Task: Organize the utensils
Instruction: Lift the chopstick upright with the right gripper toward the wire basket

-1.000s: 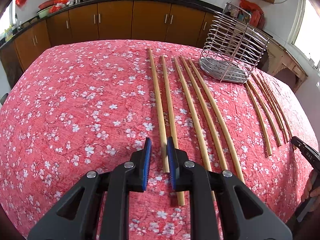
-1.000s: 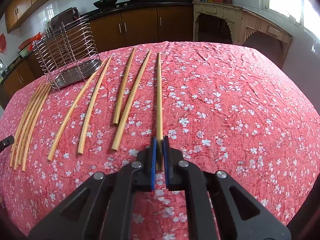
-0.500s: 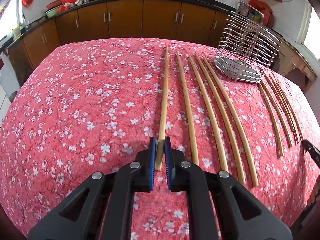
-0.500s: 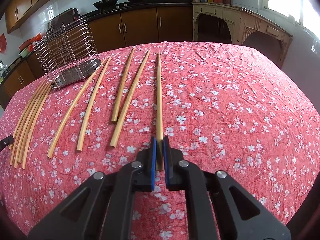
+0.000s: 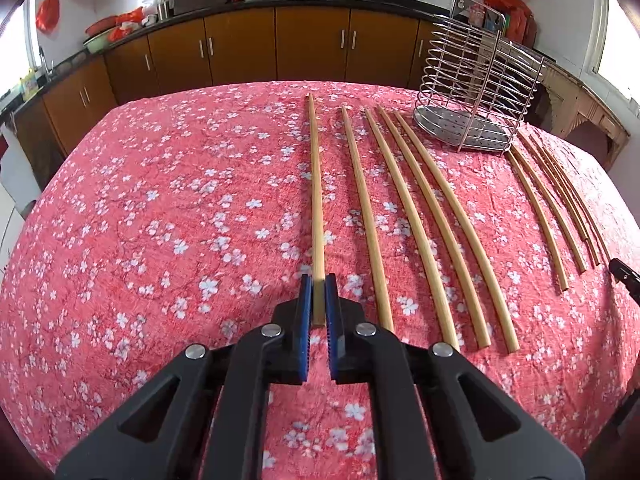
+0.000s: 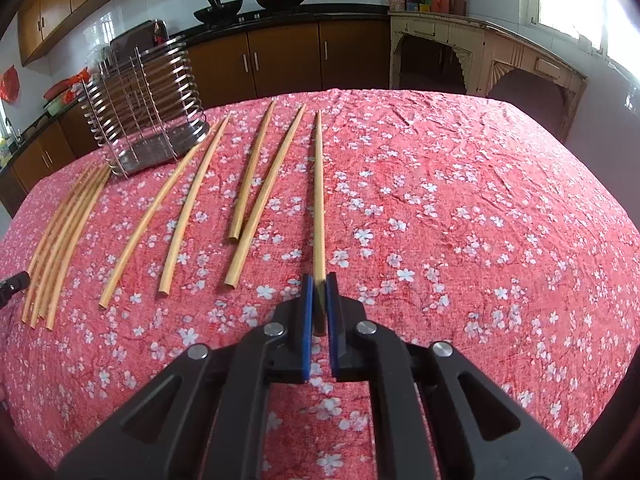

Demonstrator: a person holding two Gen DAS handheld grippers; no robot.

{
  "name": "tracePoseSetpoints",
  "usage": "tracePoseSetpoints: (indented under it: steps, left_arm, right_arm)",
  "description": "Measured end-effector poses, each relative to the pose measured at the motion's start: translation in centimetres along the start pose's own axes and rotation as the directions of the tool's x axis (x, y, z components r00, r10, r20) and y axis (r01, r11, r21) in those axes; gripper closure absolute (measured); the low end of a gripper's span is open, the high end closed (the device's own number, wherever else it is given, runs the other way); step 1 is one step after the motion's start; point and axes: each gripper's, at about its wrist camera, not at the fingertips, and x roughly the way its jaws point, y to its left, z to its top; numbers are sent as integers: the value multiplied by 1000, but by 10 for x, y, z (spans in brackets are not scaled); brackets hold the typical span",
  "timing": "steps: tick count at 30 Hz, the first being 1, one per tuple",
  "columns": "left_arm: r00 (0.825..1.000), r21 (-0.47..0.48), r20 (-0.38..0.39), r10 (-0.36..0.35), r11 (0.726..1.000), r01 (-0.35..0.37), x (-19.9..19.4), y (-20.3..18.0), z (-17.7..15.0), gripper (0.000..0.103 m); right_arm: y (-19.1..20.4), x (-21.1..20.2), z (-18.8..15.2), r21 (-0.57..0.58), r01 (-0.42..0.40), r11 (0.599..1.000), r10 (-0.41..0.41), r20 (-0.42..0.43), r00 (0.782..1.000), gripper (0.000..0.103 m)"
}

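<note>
My left gripper (image 5: 318, 280) is closing its jaws on the near end of the leftmost bamboo chopstick (image 5: 316, 200), and the blue pads press on it. The stick points away across the red floral cloth. To its right lie several more loose chopsticks (image 5: 424, 232). My right gripper (image 6: 319, 280) is shut on the near end of the rightmost chopstick (image 6: 319, 200), with other loose chopsticks (image 6: 248, 208) to its left. The wire utensil holder (image 5: 480, 92) (image 6: 148, 112) stands upright at the far side and looks empty.
A bundle of thin chopsticks (image 5: 560, 208) (image 6: 64, 232) lies in front of the holder, between the two groups. The table (image 5: 160, 220) drops off at its rounded edges. Brown kitchen cabinets (image 5: 240, 44) and a counter with woks run behind it.
The left gripper shifted onto the leftmost chopstick and its jaws closed on the near end. The right gripper has kept its grip and place.
</note>
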Motion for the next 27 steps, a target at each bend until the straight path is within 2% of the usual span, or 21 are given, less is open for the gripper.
tracePoseSetpoints:
  steps: [4, 7, 9, 12, 14, 15, 17, 20, 23, 27]
  left_arm:
    - [998, -9, 55, -32, 999, 33, -23, 9, -5, 96]
    - [988, -9, 146, -54, 998, 56, -52, 13, -4, 96]
    - [973, -6, 220, -64, 998, 67, -74, 15, -1, 96]
    - [939, -14, 335, -81, 996, 91, -108, 20, 5, 97]
    - [920, -24, 382, -89, 994, 106, -122, 22, 10, 97]
    - [904, -32, 416, -93, 993, 117, -132, 24, 13, 97]
    - [888, -43, 451, -89, 992, 121, -141, 26, 18, 97]
    - [877, -52, 473, -85, 991, 125, -147, 25, 22, 97]
    - [871, -49, 484, -86, 991, 125, -149, 22, 25, 97]
    - [871, -50, 484, -85, 991, 125, -147, 21, 24, 97]
  right_arm:
    - [-2, -27, 2, -9, 1, 1000, 0, 78, 997, 96]
    - [-6, -51, 8, -6, -10, 1000, 11, 147, 989, 95]
    - [-7, -67, 15, -5, -18, 1000, 18, 195, 981, 95]
    - [-5, -88, 25, -8, -30, 1000, 31, 264, 964, 95]
    - [-5, -100, 33, -8, -40, 999, 41, 304, 952, 96]
    - [-5, -106, 37, -10, -47, 999, 47, 326, 944, 96]
    - [-4, -116, 44, -12, -53, 999, 54, 360, 931, 96]
    - [-6, -123, 47, -17, -66, 998, 67, 376, 924, 96]
    - [-4, -123, 49, -25, -60, 998, 65, 364, 929, 96]
    - [-6, -112, 42, -16, -66, 998, 67, 327, 943, 95]
